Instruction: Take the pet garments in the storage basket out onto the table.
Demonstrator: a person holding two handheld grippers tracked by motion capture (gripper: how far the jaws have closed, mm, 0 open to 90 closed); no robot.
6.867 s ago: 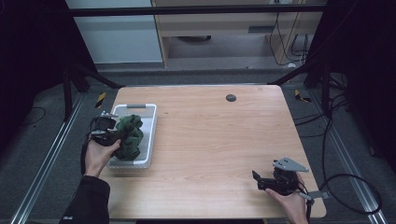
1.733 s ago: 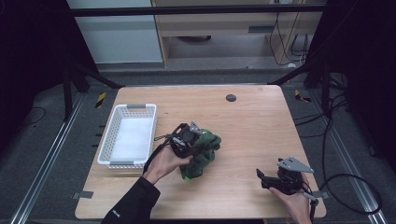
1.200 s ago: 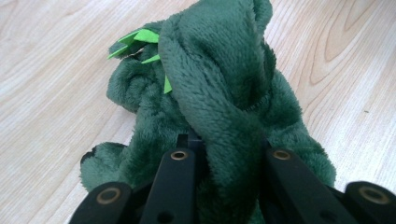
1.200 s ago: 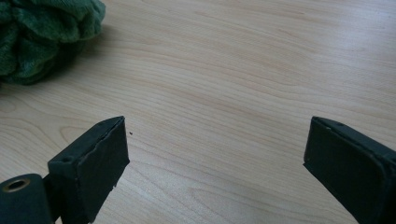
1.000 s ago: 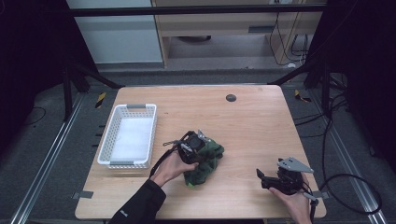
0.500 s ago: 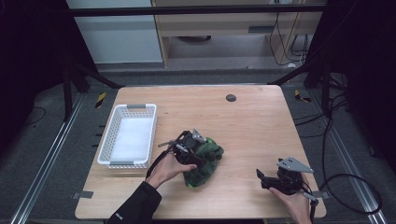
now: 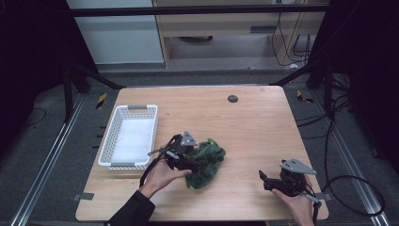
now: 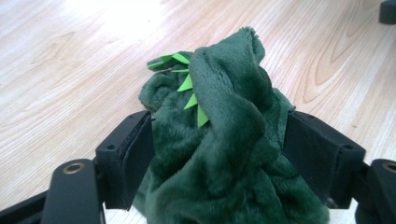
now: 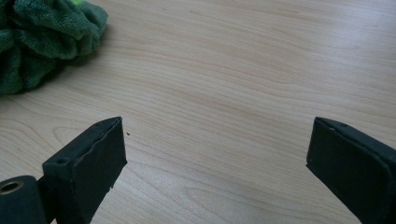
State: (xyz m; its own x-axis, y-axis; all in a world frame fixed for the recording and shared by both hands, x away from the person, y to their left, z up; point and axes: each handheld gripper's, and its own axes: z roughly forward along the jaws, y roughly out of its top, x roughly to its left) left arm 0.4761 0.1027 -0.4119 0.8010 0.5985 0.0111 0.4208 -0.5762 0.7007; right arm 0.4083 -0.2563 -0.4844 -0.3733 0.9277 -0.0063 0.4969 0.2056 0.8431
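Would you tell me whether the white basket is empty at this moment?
Empty: the white basket shows a bare floor, and the green plush toy lies on the table.

Fuzzy green plush toy [image 8: 224,154]; matt wood-grain table [image 7: 263,122]; white plastic basket [image 7: 113,141].

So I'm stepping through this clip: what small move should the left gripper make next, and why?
Probably draw the left gripper back off the green plush toy. Its jaws have just been opening; the toy lies on the table between them, outside the white basket.
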